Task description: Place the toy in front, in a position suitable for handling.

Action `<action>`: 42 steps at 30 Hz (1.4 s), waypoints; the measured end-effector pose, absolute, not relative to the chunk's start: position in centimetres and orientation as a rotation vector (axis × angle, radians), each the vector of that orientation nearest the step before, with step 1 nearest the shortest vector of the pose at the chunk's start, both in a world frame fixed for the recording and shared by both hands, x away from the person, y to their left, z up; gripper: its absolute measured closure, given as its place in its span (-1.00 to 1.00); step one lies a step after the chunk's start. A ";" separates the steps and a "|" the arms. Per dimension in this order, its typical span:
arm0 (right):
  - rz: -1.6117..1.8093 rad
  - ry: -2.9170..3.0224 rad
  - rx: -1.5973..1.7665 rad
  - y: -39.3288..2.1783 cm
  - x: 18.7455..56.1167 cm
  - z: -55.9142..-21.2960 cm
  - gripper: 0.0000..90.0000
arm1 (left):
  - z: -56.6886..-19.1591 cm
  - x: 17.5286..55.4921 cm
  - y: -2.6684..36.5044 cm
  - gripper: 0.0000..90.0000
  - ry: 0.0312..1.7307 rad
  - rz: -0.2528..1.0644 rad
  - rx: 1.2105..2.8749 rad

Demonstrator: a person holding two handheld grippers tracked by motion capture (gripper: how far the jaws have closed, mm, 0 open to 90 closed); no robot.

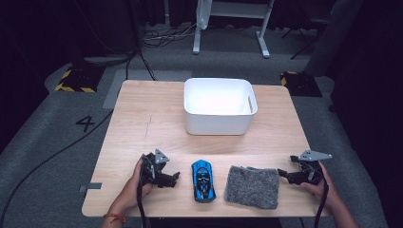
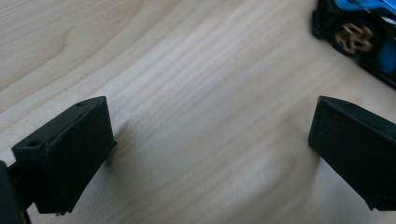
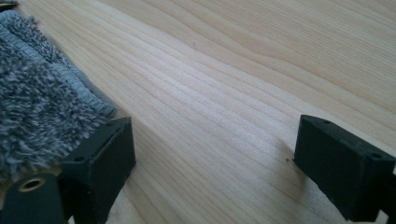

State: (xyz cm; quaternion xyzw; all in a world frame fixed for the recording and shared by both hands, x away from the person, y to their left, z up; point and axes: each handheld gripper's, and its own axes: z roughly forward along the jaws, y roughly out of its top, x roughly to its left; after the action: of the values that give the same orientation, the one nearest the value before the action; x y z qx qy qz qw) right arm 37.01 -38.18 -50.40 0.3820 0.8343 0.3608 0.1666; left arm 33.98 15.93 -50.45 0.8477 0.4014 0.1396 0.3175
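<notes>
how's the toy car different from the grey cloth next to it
The toy car is blue and black, glossy and hard; the grey cloth is dull, fuzzy and soft. The car is narrow and stands up on gold-spoked wheels, while the cloth lies flat and covers a wider patch of the table. Both sit near the table's front edge, apart from each other, with neither hand-held gripper touching them.

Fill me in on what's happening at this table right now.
A person sits at a wooden table with a gripper in each hand. The left gripper rests open beside a blue toy car, and the right gripper rests open next to a grey fuzzy cloth. Neither holds anything. A white bin stands farther back, and it looks empty. Nothing has been picked up at this moment.
</notes>
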 end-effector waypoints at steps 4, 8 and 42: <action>1.025 2.374 1.088 -38.2 37.0 -50.4 -0.73 | -50.5 33.4 16.5 -0.99 0.997 0.347 2.248; 1.025 2.373 1.089 -38.2 37.0 -50.4 -0.73 | -50.5 32.5 16.7 -1.00 0.905 0.308 2.283; 1.120 2.381 0.929 -36.1 34.8 -48.5 -0.49 | -50.4 28.8 8.8 -0.99 0.658 0.217 2.355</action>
State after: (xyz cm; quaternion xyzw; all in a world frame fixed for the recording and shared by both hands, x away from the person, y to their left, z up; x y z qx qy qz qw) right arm 34.76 -36.09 -48.52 0.3277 0.8401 0.3953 0.1748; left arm 28.82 8.76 -50.41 0.9034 0.2524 0.0833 0.3365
